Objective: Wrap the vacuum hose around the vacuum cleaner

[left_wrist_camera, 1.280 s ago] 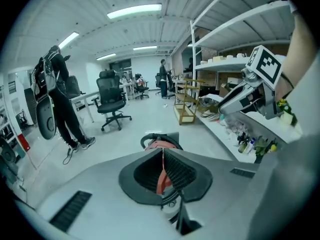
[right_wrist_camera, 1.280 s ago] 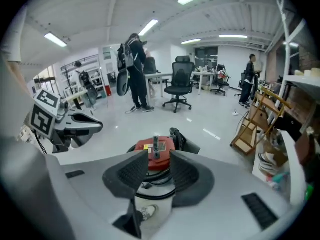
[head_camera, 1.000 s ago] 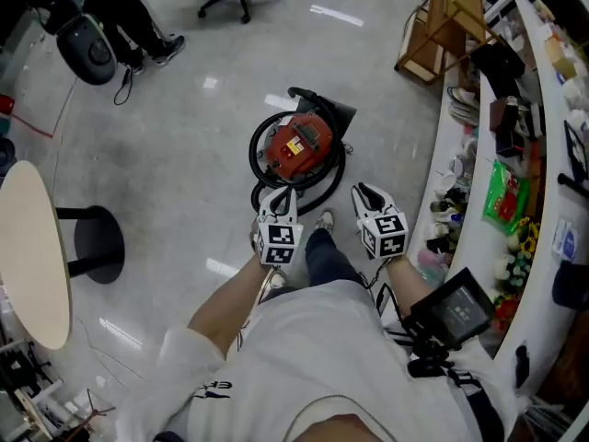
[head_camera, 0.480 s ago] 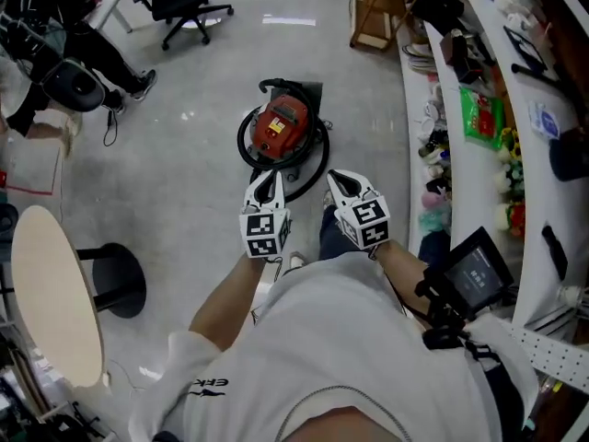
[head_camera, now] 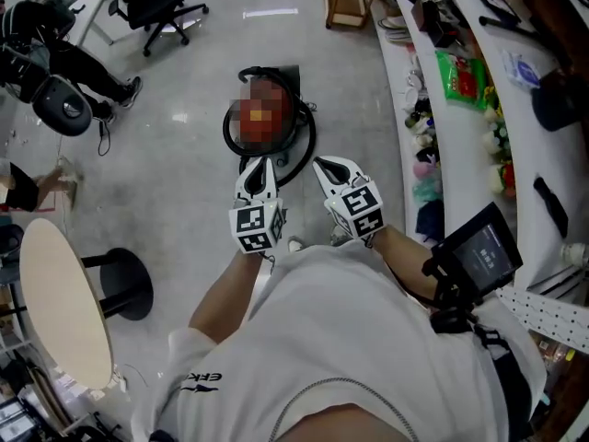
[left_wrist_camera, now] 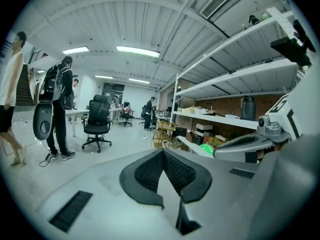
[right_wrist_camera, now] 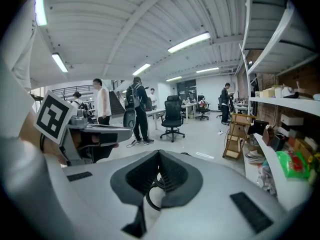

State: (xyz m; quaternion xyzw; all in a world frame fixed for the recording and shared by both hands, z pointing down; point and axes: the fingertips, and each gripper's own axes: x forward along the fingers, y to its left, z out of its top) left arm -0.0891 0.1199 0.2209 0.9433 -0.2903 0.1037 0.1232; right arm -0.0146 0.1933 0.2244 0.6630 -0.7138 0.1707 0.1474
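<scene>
**Item: vacuum hose wrap, closing stage, both grippers empty**

- Vacuum cleaner [head_camera: 267, 118]: stands on the floor [head_camera: 184, 182] just ahead of the person, beside the long white shelving. Its body is partly masked.
- Hose [head_camera: 309, 141]: black, lies in a loop round the base of the cleaner, close against it on both sides. One end rises at the far side, where its seating is too small to judge.
- Left gripper [head_camera: 259, 166]: fingers [left_wrist_camera: 150, 171] pressed fully together, nothing between them. It is held in the air near the person's body, apart from the cleaner.
- Right gripper [head_camera: 324, 167]: fingers [right_wrist_camera: 172, 176] likewise closed on nothing. A dark curve seen past the fingers appears to be the hose lying on the floor beyond, not a thing gripped.
- Step in hand, as a judgement: the wrap looks complete or very nearly so.
- Next move, as a judgement: reach down and open one gripper only if a slack stretch or the free end needs tucking. Otherwise none is called for.
</scene>
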